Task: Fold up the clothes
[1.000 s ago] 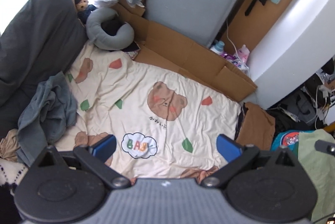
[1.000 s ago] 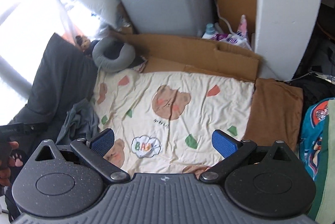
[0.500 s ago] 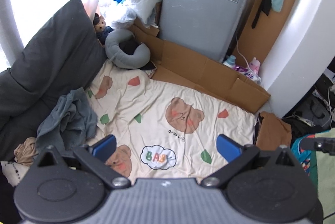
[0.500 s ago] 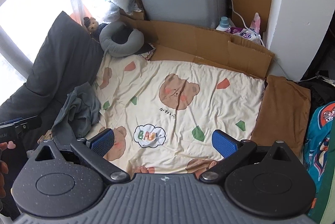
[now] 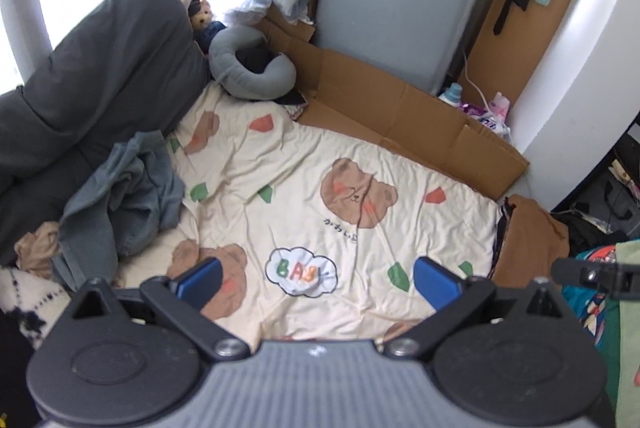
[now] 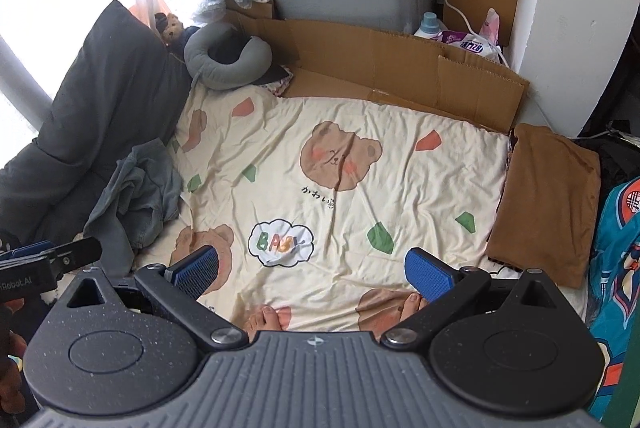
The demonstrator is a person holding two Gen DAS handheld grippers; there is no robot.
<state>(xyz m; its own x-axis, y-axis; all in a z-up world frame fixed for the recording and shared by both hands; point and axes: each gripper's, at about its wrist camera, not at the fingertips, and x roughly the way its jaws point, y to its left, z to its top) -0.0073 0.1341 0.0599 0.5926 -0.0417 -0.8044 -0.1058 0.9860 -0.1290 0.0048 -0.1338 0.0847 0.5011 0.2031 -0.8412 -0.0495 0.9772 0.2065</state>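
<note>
the grey-green garment (image 5: 120,200) lies crumpled in a loose heap at the left edge of the bear-print blanket (image 5: 320,164), partly on it and partly against the dark grey cushion (image 5: 92,68); nothing about it looks folded yet. just beside it, further left, a beige cloth (image 5: 36,248) is bunched up too. at the blanket's right edge a brown garment (image 6: 548,196) lies flat in a neat rectangle, so that one reads as already folded and set aside. the middle of the blanket is bare, which looks like the working area.

the left hand-held gripper (image 5: 320,278) hovers above the blanket's near edge with its blue pads spread wide and nothing between them. the right hand-held gripper (image 6: 312,270) is likewise spread and empty, well above the cloth. the person's bare toes (image 6: 268,318) show at the blanket's near edge.

judging from this, one piece is done and at least the grey-green one remains: it has to be picked up, spread on the blanket and folded.
</note>
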